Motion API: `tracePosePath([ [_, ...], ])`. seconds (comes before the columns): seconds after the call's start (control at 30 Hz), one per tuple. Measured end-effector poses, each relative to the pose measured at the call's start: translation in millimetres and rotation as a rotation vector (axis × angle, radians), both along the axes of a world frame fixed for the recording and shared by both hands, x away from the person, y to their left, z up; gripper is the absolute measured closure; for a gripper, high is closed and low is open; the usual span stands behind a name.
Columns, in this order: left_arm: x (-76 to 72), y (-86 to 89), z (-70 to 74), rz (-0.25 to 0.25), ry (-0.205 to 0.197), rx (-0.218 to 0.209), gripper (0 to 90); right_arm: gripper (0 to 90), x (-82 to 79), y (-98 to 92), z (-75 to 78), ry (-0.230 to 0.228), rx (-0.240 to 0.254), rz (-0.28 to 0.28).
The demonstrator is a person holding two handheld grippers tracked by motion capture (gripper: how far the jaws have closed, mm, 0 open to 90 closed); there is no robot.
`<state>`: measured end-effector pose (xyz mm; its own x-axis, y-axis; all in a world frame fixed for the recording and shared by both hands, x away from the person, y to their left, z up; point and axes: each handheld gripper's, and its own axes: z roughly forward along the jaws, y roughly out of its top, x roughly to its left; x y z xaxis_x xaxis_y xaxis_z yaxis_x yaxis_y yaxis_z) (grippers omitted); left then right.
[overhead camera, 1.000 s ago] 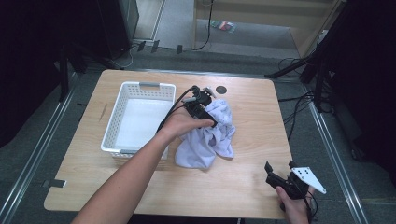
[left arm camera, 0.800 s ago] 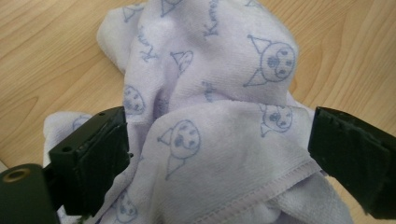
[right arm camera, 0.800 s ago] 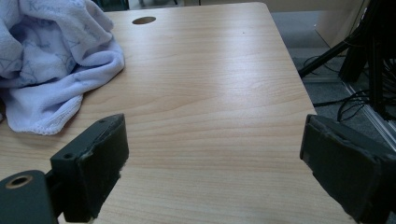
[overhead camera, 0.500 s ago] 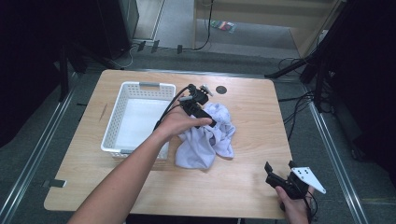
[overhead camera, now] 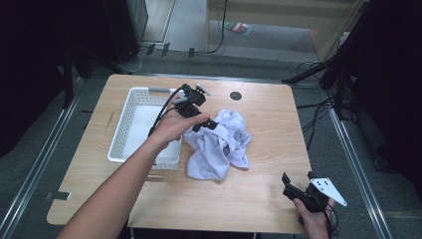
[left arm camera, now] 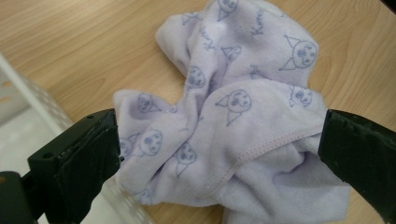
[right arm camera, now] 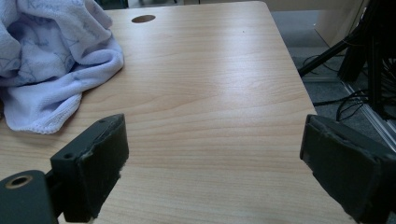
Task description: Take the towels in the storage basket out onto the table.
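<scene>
A crumpled lilac towel [overhead camera: 219,144] printed with small cat faces lies on the wooden table, right of the basket. My left gripper [overhead camera: 205,124] hovers just over its upper left part and points down at it. Its jaws have just been opening and now stand wide. In the left gripper view the towel [left arm camera: 243,116] lies between and below the gripper [left arm camera: 219,128], and neither pad presses on it. My right gripper [overhead camera: 297,180] rests near the table's front right corner, open, with bare wood between its jaws [right arm camera: 215,135]. The towel's edge [right arm camera: 56,60] lies far to its left.
A white perforated plastic basket [overhead camera: 121,127] stands on the left half of the table, its wall close to the left gripper [left arm camera: 28,100]. A dark round hole [overhead camera: 236,95] sits near the far edge. Cables and stand legs lie on the floor beyond the table.
The left hand has lifted slightly and shifted left toward the basket, coming off the towel. Its jaws stand wider than before. The right gripper has kept still.
</scene>
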<state>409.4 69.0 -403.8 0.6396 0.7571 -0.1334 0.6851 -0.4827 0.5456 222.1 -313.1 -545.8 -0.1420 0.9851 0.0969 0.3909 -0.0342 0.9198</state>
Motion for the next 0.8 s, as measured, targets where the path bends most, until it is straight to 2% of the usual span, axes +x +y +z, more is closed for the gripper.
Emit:
tracePosePath([
  [0.2, -3.2, 16.5, 4.4, 0.03, -0.013, 0.006, 0.0, 7.8, 0.2, 0.2, 0.0, 0.001, -0.001, -0.001],
  [0.33, -9.1, 31.4, 5.4, 0.066, -0.052, 0.027, 0.0, 7.8, 0.3, 0.2, 0.0, 0.003, -0.003, -0.002],
  [0.63, -18.6, 63.5, 6.2, 0.113, -0.072, -0.009, 0.0, 7.8, 0.4, 0.3, 0.0, 0.004, -0.005, 0.0],
  [0.8, -23.2, 86.6, 3.1, 0.173, -0.081, -0.017, 0.0, 7.8, 0.6, 0.3, 0.0, 0.006, -0.001, -0.002],
])
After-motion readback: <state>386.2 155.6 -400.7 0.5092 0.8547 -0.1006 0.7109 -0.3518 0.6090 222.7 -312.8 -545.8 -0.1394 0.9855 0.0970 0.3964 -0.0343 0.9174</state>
